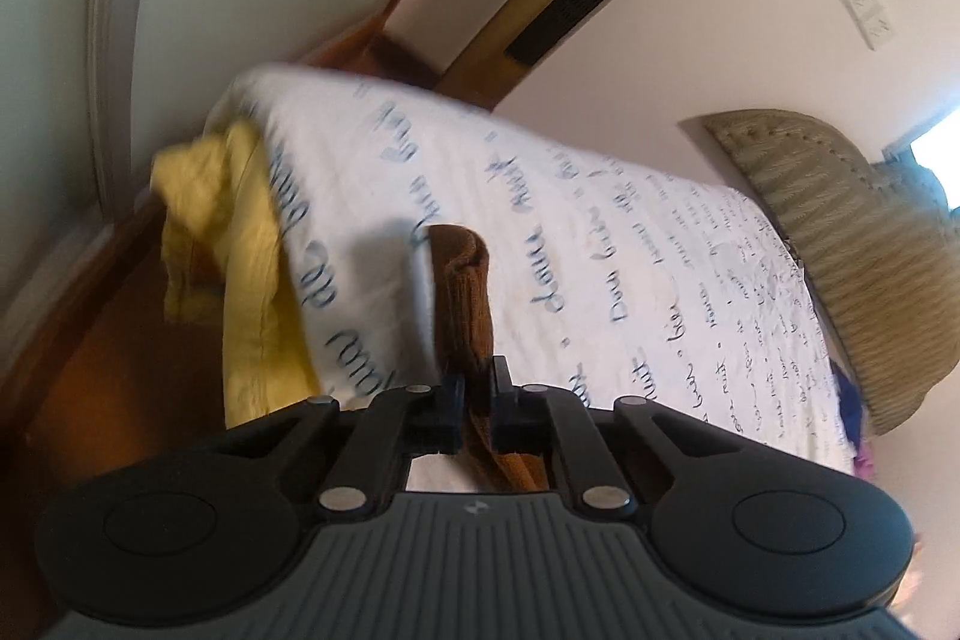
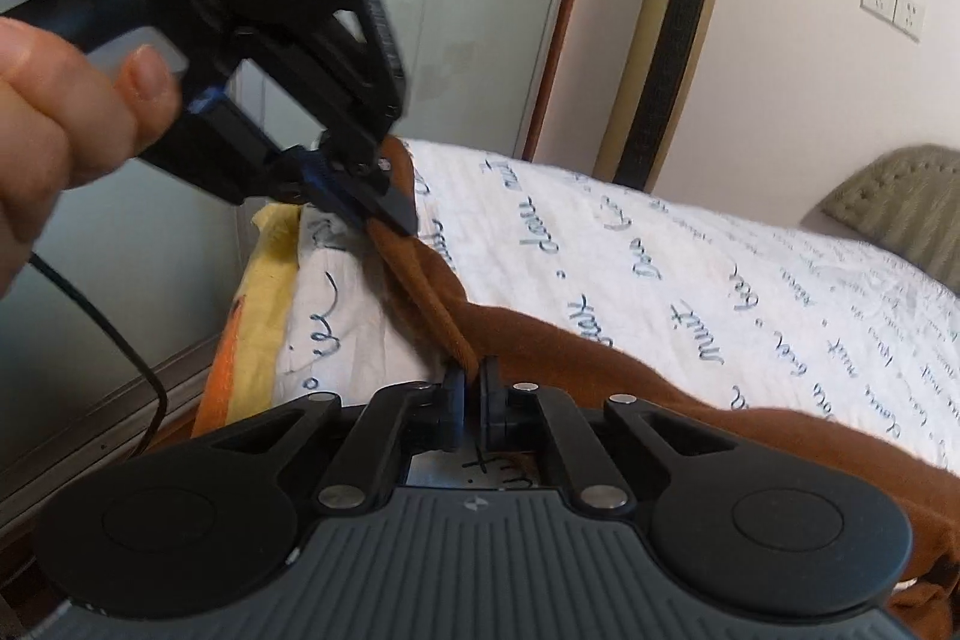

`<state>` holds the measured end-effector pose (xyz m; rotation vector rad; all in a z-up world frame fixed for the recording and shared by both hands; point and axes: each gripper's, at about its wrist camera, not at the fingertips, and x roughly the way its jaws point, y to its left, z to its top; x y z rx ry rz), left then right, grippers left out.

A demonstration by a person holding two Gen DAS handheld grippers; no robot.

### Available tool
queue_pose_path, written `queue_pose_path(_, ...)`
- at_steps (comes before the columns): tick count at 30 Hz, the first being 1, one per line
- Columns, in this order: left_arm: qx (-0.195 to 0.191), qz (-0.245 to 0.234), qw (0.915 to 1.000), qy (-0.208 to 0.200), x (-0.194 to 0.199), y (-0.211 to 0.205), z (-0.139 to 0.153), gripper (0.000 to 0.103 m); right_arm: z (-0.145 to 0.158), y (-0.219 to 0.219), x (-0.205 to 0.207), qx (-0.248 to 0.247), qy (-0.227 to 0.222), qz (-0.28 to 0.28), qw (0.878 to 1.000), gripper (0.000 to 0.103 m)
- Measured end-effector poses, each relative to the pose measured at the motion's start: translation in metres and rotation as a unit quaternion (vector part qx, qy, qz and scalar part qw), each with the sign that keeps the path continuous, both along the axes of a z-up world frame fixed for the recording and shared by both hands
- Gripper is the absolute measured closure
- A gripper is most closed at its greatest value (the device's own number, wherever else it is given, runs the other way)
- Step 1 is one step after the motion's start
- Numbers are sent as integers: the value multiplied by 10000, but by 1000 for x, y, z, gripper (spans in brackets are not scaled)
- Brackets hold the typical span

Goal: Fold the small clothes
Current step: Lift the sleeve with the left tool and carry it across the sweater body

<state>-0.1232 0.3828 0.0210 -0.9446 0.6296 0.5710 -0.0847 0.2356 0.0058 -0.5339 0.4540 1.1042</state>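
Observation:
A brown knit garment is lifted over a bed with a white sheet printed with blue script. My right gripper is shut on a brown edge of it. My left gripper is shut on another part of the brown garment, which stands up in a fold between its jaws. The left gripper also shows in the right wrist view, held in a hand at upper left, pinching the cloth above the bed's corner. The rest of the garment trails off to the right, partly hidden behind my right gripper body.
A yellow cloth hangs at the bed's far corner. A gold tower fan stands by the wall. A padded headboard is at the right. A black cable hangs at left. Wooden floor lies beside the bed.

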Motion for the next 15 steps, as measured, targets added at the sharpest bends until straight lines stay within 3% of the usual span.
queue_pose_path(3,570,-85,9982,-136,2,-16,19,97,7,-7,-2,161,-95,-23,9998,94)
queue_pose_path(6,1154,-19,9928,-332,2,-27,41,97,17,-24,6,347,114,-187,9992,60)
queue_pose_path(7,1352,19,9901,-381,3,-30,47,97,22,-32,9,416,47,-314,9986,54)
queue_pose_path(11,1890,102,9807,-493,17,-39,68,97,41,-71,28,546,-93,-938,9940,49)
queue_pose_path(15,2174,10,9752,-414,46,-51,76,97,51,-124,57,709,-49,-1794,9812,45)
